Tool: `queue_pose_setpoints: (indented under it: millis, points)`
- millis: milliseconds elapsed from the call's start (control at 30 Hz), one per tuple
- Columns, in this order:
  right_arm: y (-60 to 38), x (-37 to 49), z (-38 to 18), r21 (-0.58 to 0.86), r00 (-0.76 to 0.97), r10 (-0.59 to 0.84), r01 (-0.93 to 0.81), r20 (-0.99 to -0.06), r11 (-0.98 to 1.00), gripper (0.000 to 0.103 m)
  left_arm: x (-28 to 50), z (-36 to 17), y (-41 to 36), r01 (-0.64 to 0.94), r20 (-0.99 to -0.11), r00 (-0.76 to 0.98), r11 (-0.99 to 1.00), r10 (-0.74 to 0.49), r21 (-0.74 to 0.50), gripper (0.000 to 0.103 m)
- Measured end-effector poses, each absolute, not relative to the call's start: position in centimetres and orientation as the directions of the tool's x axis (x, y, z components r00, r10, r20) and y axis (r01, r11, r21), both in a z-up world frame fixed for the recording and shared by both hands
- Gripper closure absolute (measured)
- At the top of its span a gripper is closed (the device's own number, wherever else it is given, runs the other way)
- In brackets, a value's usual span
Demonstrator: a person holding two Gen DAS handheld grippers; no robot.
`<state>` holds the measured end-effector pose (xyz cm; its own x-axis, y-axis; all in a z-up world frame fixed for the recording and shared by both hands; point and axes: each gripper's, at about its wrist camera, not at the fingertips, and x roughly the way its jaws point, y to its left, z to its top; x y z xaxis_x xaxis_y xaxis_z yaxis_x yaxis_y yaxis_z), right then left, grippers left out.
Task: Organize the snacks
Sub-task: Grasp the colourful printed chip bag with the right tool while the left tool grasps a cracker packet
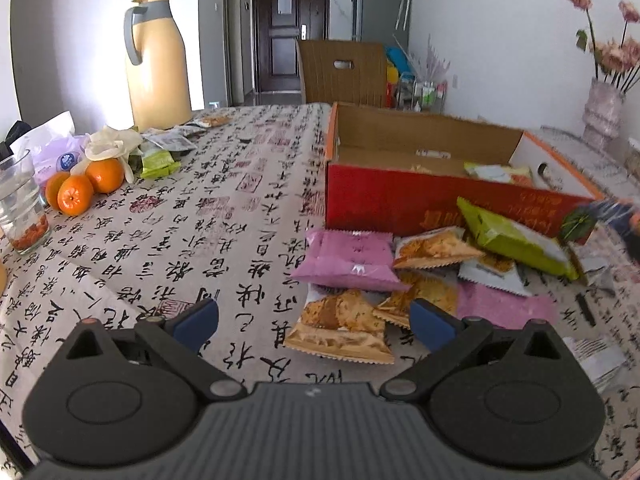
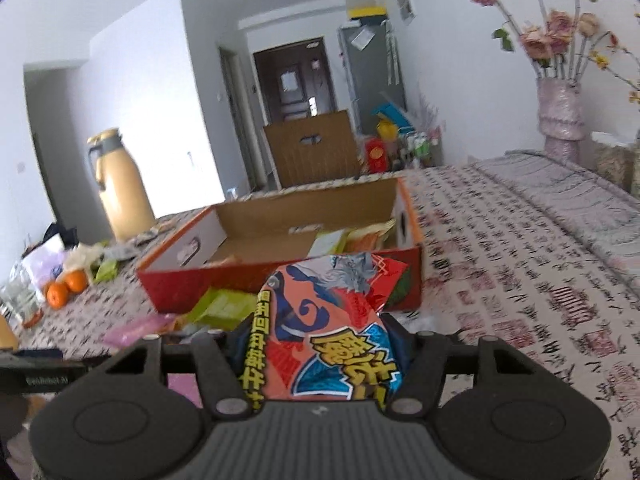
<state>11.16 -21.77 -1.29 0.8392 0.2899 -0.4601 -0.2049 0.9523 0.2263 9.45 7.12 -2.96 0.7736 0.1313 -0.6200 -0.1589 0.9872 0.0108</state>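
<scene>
Far left on the counter (image 1: pixel 224 216) sit a glass (image 1: pixel 20 204), three oranges (image 1: pixel 84 186) and a tall yellow jug (image 1: pixel 158 64). They are not snacks and can stay there.

The left tool (image 1: pixel 314 322) is released, with its two blue tips wide apart and nothing between them. It hangs just over the near edge of the snack pile. Right in front of it lies a tan cracker pack (image 1: pixel 340 326), flat on the counter. Just behind that is a pink pack (image 1: pixel 348 256), and to the right a green pack (image 1: pixel 516 238) leans against the box (image 1: pixel 392 200).

These packs look light and puffy. The wrap is thin, shiny and slippery, and the crackers inside could break. I think the best way is to pinch a pack gently across its middle or by its flat crimped end, not squeeze hard.

The box is red outside and brown inside. It is open on top and stands far behind the pile. A few packs already lie in its right end, so the job looks only partly done.

The right tool (image 2: pixel 316 354) is clenched on a bright red and blue snack bag (image 2: pixel 332 320). The bag is crinkly and soft, and it bulges up out of the tool. It is in the air, near the front wall of the box
</scene>
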Motion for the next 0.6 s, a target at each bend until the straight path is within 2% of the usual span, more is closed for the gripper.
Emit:
queue_pose_setpoints:
  millis: [500, 600]
  points:
    - [-26.2, 12.2, -2.6, 0.264, 0.867, 0.199, -0.081, -0.458, 0.961, 0.041, 12.9, -5.0, 6.2, -0.141, -0.689, 0.703, 0.984, 0.177, 0.109, 0.0]
    - [-26.5, 12.4, -2.9, 0.269, 0.865, 0.192, -0.07, -0.463, 0.961, 0.041, 13.4, -5.3, 6.1, -0.129, -0.695, 0.699, 0.986, 0.167, 0.107, 0.004]
